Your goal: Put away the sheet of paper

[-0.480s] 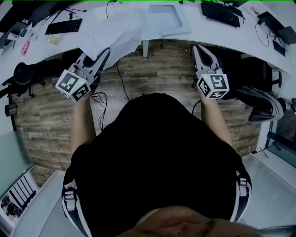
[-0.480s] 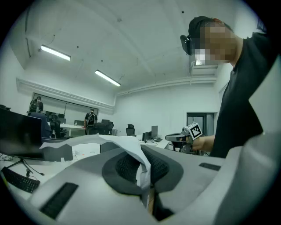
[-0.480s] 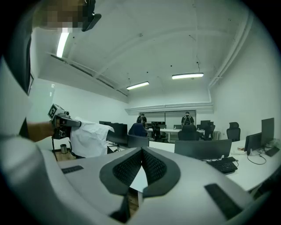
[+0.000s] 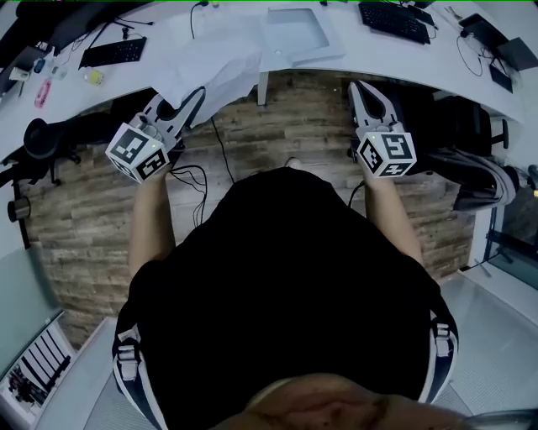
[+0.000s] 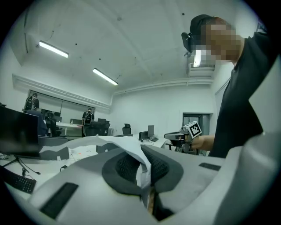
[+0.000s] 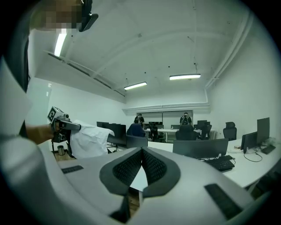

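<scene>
A crumpled white sheet of paper [image 4: 212, 65] hangs over the desk's front edge, and my left gripper [image 4: 198, 91] is shut on its near end. In the left gripper view the sheet of paper [image 5: 115, 145] comes up from between the closed pads and spreads forward from the left gripper [image 5: 142, 154]. My right gripper [image 4: 356, 86] is held at the same height on the right, shut and with nothing in it. In the right gripper view its dark pads meet at the right gripper [image 6: 141, 151], and the left gripper [image 6: 59, 119] with the paper [image 6: 90, 138] shows at the left.
A curved white desk [image 4: 420, 65] runs across the top, with a pale shallow tray [image 4: 299, 35] at its middle and keyboards [image 4: 113, 50] [image 4: 393, 18] either side. Office chairs [image 4: 40, 136] [image 4: 477, 178] stand left and right. Cables [image 4: 192, 178] trail on the wooden floor.
The left gripper with the paper has shifted slightly to the right. The right gripper has stayed nearly where it was.
</scene>
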### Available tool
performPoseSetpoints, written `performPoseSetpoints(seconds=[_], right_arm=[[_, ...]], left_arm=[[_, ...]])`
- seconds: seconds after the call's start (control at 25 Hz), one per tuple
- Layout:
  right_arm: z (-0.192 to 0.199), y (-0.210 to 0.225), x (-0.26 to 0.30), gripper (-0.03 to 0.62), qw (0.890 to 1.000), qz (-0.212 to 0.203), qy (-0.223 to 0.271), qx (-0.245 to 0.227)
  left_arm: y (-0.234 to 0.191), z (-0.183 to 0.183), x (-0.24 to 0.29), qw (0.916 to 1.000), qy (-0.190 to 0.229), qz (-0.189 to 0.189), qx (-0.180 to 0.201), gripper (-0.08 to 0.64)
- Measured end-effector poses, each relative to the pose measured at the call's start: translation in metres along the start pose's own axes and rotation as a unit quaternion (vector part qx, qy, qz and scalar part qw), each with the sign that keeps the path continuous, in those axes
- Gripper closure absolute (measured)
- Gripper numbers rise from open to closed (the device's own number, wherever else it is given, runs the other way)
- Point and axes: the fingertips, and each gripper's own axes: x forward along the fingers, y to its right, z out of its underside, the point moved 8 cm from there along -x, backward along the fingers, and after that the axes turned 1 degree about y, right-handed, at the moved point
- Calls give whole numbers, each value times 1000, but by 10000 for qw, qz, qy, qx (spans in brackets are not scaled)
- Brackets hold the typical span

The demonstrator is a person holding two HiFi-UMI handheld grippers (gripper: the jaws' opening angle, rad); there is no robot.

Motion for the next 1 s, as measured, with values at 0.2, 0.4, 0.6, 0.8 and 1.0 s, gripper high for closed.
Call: performPoseSetpoints(seconds=[0.2, 0.4, 0.6, 0.8, 1.0], right_arm=[[1, 6, 0, 577, 9999, 103, 0, 127], [4, 10, 11, 577, 9998, 66, 25, 203], [4, 16, 27, 577, 9998, -1, 63, 199], [1, 29, 42, 577, 9998, -8, 40, 194], [5, 44, 52, 577, 9997, 40, -38, 222]], left_arm=[[1, 0, 5, 10000, -22, 56, 15, 540], [-4, -2, 7, 10000, -58, -19, -42, 540], [-14, -3, 12, 9999, -53, -4, -138, 540], [-23, -2, 25, 9997, -68, -48, -229, 540], [-31, 4, 40, 9995, -149, 10, -274, 540]])
